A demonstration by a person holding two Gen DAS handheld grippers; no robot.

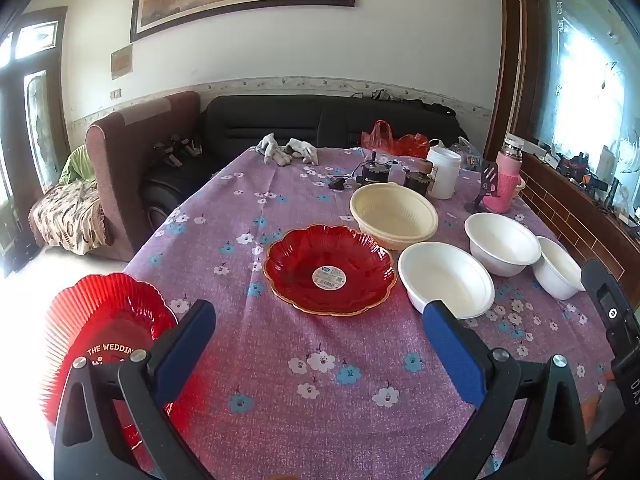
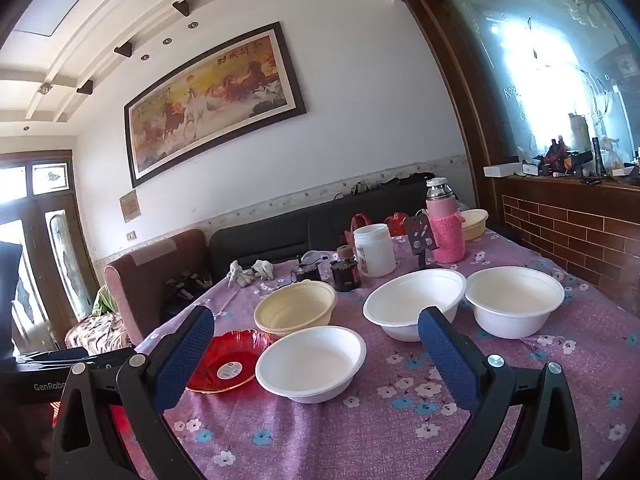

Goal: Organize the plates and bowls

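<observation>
A red scalloped plate (image 1: pixel 330 268) lies in the middle of the purple flowered table (image 1: pixel 280 360). A second red plate (image 1: pixel 96 328) sits at the near left edge, partly behind my left finger. Three white bowls (image 1: pixel 446 278) (image 1: pixel 502 242) (image 1: pixel 558 262) stand in a row to the right, and a cream bowl (image 1: pixel 394 214) stands behind the middle plate. My left gripper (image 1: pixel 320 320) is open and empty above the cloth. My right gripper (image 2: pixel 316 332) is open and empty, just before a white bowl (image 2: pixel 312 362); two more white bowls (image 2: pixel 414 302) (image 2: pixel 514 300), the cream bowl (image 2: pixel 296 312) and the red plate (image 2: pixel 228 360) show there.
At the far end of the table stand a white jar (image 1: pixel 442 172), dark jars (image 1: pixel 418 180), a pink flask (image 1: pixel 506 180), gloves (image 1: pixel 288 150) and a red bag (image 1: pixel 394 140). A black sofa (image 1: pixel 320 120) and armchair (image 1: pixel 136 160) stand beyond. A brick-faced ledge (image 2: pixel 580 228) runs along the right.
</observation>
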